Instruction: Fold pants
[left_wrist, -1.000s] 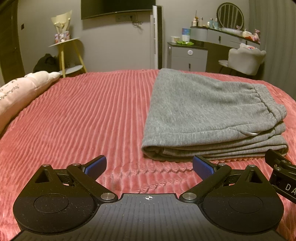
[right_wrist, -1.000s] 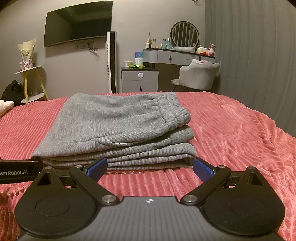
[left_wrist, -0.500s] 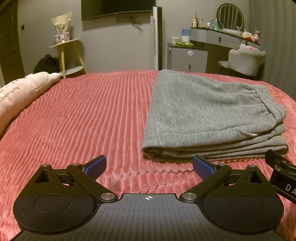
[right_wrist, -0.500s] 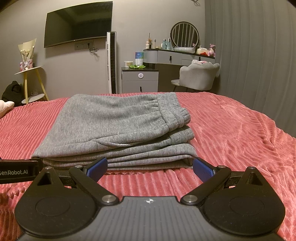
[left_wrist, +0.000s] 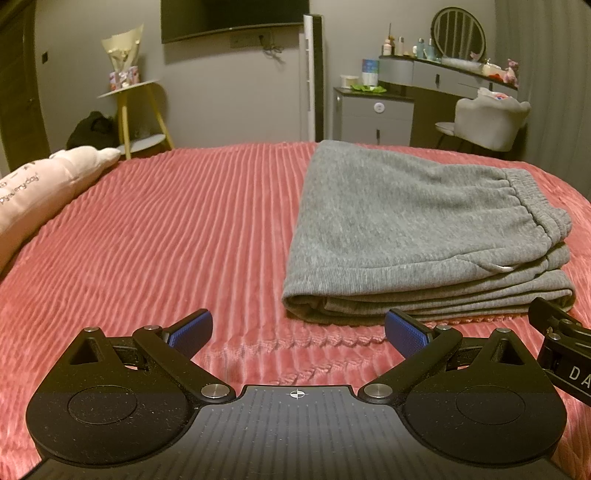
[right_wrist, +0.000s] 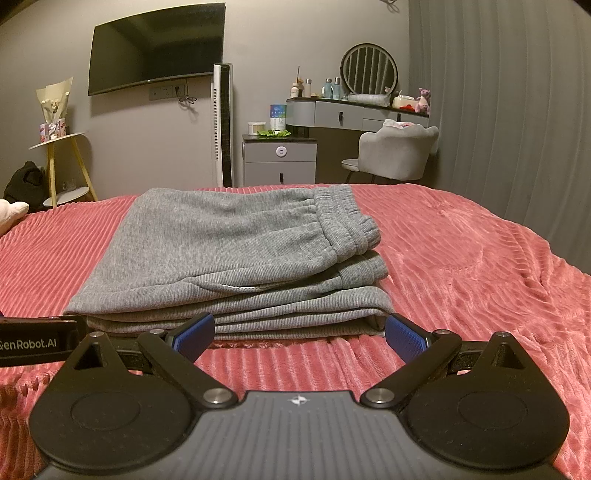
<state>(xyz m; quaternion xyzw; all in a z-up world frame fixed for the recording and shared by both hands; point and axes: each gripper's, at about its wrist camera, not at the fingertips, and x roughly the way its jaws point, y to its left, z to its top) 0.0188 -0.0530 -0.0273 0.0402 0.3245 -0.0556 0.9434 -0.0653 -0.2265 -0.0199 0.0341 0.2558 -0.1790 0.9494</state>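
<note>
We are holding the left tool (left_wrist: 299, 330) and right tool (right_wrist: 300, 332) wide open and empty before the gray pants (right_wrist: 236, 258), lying folded on the red bed (left_wrist: 166, 229); folding looks finished, nothing pressing next

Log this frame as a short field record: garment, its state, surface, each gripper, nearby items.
garment: grey pants
state: folded into a flat stack of several layers, elastic waistband on top at its right side
surface: red ribbed bedspread
left gripper: open, empty, just short of the stack's near left corner
right gripper: open, empty, facing the stack's near edge
nearby: pink pillow at the bed's left edge
progress: fold looks complete
</note>
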